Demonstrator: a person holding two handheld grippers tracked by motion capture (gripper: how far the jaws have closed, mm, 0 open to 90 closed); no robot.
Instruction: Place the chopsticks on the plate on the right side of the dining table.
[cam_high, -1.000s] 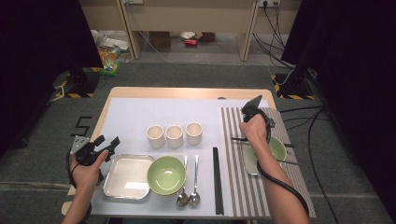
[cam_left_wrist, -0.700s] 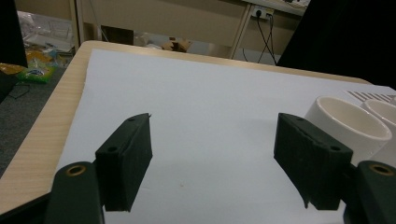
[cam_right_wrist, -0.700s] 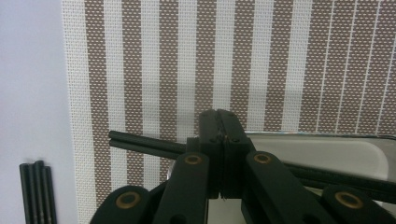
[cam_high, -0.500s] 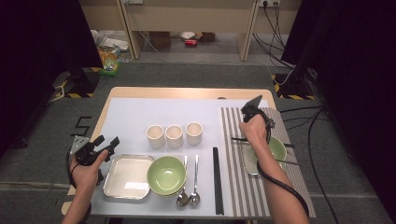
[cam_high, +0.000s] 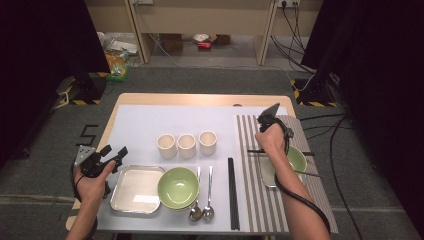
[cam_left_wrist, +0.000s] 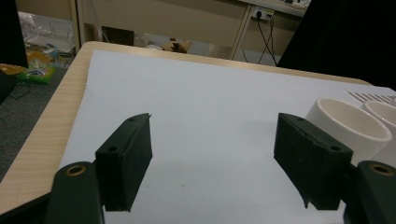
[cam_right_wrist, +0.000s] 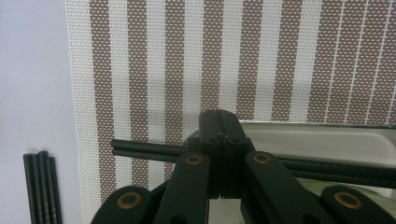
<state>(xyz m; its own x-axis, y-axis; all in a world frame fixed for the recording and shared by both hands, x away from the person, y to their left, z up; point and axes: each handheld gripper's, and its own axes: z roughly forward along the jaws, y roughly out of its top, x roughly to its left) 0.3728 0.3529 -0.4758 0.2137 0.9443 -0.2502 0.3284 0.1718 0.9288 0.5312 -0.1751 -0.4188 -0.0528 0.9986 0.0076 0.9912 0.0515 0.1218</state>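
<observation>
My right gripper (cam_right_wrist: 223, 114) points down at the striped placemat (cam_right_wrist: 154, 60) with its jaws pressed together. A pair of black chopsticks (cam_right_wrist: 140, 148) runs crosswise under the jaws and over the rim of a steel tray (cam_right_wrist: 327, 135); I cannot tell whether the jaws touch them. In the high view the right hand (cam_high: 272, 142) hovers over that tray, which holds a green bowl (cam_high: 299, 159). My left gripper (cam_high: 116, 152) hangs open at the table's left edge, nothing between its jaws (cam_left_wrist: 212, 135), with a cream cup (cam_left_wrist: 348, 123) to its right.
Three cream cups (cam_high: 186, 145) stand in a row mid-table. In front of them lie a steel tray (cam_high: 135, 189), a green bowl (cam_high: 178, 187), two spoons (cam_high: 202, 212) and another pair of black chopsticks (cam_high: 233, 192). A white mat (cam_high: 140, 125) covers the wooden table.
</observation>
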